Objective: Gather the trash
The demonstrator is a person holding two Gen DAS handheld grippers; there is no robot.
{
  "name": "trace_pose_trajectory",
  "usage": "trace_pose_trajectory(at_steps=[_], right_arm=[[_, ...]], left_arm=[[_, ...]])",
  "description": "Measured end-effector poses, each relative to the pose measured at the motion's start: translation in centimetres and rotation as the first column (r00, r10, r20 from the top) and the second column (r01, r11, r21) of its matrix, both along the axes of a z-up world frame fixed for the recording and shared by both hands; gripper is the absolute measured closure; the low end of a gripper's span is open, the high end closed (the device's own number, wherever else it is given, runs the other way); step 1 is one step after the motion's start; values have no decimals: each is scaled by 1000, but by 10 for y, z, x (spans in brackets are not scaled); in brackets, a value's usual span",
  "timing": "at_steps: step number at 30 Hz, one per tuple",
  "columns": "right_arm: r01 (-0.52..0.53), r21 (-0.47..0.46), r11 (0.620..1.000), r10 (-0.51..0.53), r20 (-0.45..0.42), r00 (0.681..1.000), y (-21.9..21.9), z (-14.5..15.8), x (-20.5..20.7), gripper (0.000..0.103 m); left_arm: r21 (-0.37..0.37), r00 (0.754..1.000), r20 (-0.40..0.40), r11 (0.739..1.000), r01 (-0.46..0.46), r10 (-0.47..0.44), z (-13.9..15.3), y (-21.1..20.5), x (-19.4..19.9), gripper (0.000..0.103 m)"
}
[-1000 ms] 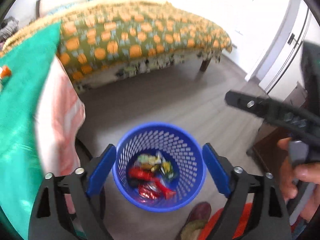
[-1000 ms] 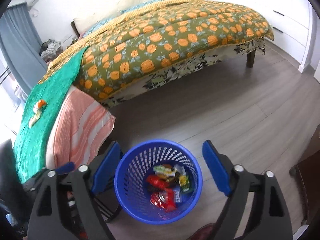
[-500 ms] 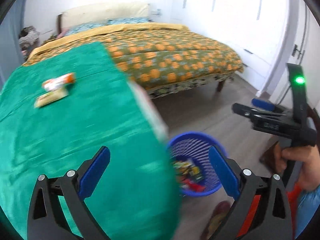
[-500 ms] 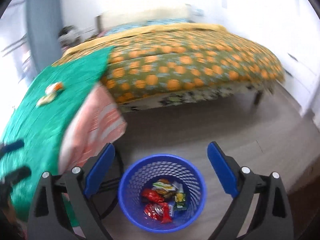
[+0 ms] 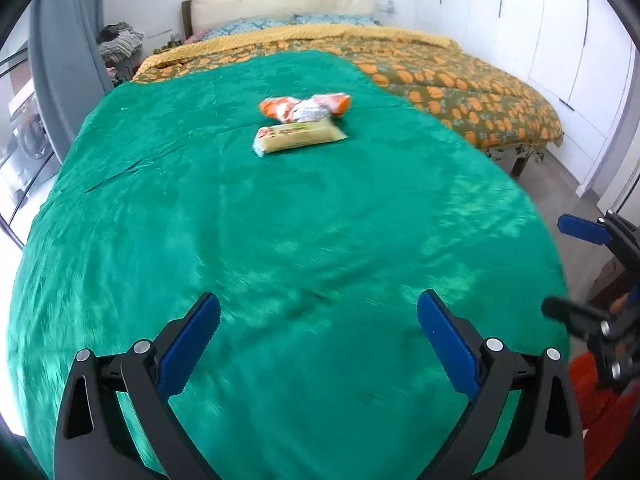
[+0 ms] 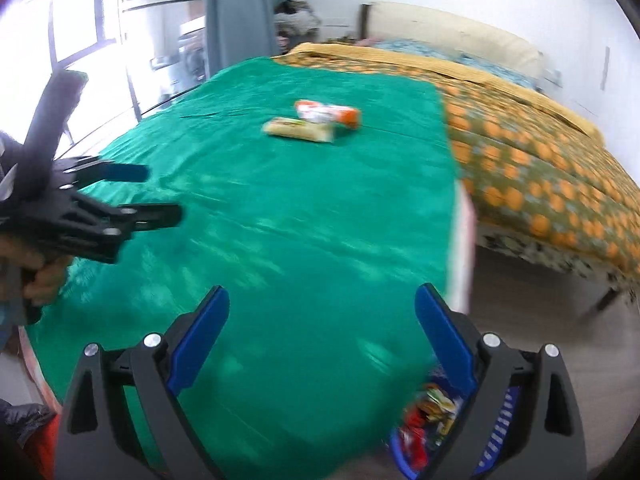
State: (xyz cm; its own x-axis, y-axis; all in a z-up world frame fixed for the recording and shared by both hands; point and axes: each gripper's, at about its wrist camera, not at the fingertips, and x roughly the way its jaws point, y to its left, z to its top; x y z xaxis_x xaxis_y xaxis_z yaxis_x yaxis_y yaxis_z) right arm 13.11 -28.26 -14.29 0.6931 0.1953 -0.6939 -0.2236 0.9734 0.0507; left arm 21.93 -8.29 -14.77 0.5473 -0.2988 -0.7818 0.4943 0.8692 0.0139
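Observation:
Two pieces of trash lie side by side on a green cloth [image 5: 280, 240]: an orange and white wrapper [image 5: 306, 107] [image 6: 328, 113] and a pale yellow packet [image 5: 298, 139] [image 6: 298, 129] just in front of it. My left gripper [image 5: 318, 320] [image 6: 162, 192] hovers open over the near part of the cloth, well short of them, with nothing between its fingers. My right gripper [image 6: 322, 304] [image 5: 554, 264] is open and empty too, over the cloth's right side. A blue basket [image 6: 494, 428] holding several wrappers shows low in the right wrist view, partly hidden by a finger.
A bed [image 5: 460, 80] with an orange-patterned cover stands behind and to the right of the cloth. White wardrobe doors [image 5: 552, 32] line the right wall. A grey curtain [image 6: 244, 8] and a window are on the left. Grey floor [image 6: 540, 320] lies between cloth edge and bed.
Both views swung up and left from the basket on the floor to the green cloth. The two wrappers now sit near the middle of both views. The basket has left the left wrist view.

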Motion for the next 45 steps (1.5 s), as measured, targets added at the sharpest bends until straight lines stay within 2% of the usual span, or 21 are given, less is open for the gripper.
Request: trace_pose_trajectory(at_steps=[6,11,13,18,23,25,27,28,30,33,36,38,40,42,45], right_arm=[[-105,19,994,106,-43,993,52,-8,39,12],[-143,34,989,146,-119,982,66,-25,57,11],[-144,60,988,151,-119,981,62,-25,57,11],[-143,51,988,148,-115,982,63,-27,58,11],[-142,18,990,143,-118,983,66,-28,59,11],[-141,22,990,143,-117,983,64,-28,58,11],[-141,19,990,142,-117,983,64,-28,59,11],[-140,19,990,141,-117,983,64,-28,59,11],[-140,19,990,141,-117,983,65,-27,57,11],[-141,18,990,142,-117,983,64,-27,57,11],[-137,21,990,139,-116,984,64,-27,56,11],[-132,23,991,134,-114,984,62,-27,55,11],[-126,20,992,127,-113,985,61,-27,54,11],[-123,16,992,124,-112,986,62,-28,54,11],[-120,8,993,120,-113,986,63,-28,53,11]], left_arm=[[33,997,-6,996,79,-79,-2,1,62,6],[62,992,7,990,126,-126,5,-12,123,6],[73,987,5,984,163,-164,5,-21,143,6],[102,967,-19,961,256,-256,-4,-48,182,6],[154,931,-16,919,362,-364,-19,-70,196,6],[154,914,-11,903,401,-404,-21,-73,194,12],[112,904,-35,897,428,-426,-19,-72,194,39],[84,899,-56,895,437,-434,-18,-70,193,44],[79,904,-62,901,427,-423,-16,-66,191,61],[88,926,-60,922,376,-372,-13,-57,177,74],[76,952,-47,949,305,-302,-6,-36,149,76],[56,976,-47,975,213,-211,-1,-11,130,76],[0,993,-68,995,98,-97,4,23,110,76],[-12,998,-66,1000,-5,4,6,52,92,76],[3,990,-28,991,-137,137,4,89,62,76]])
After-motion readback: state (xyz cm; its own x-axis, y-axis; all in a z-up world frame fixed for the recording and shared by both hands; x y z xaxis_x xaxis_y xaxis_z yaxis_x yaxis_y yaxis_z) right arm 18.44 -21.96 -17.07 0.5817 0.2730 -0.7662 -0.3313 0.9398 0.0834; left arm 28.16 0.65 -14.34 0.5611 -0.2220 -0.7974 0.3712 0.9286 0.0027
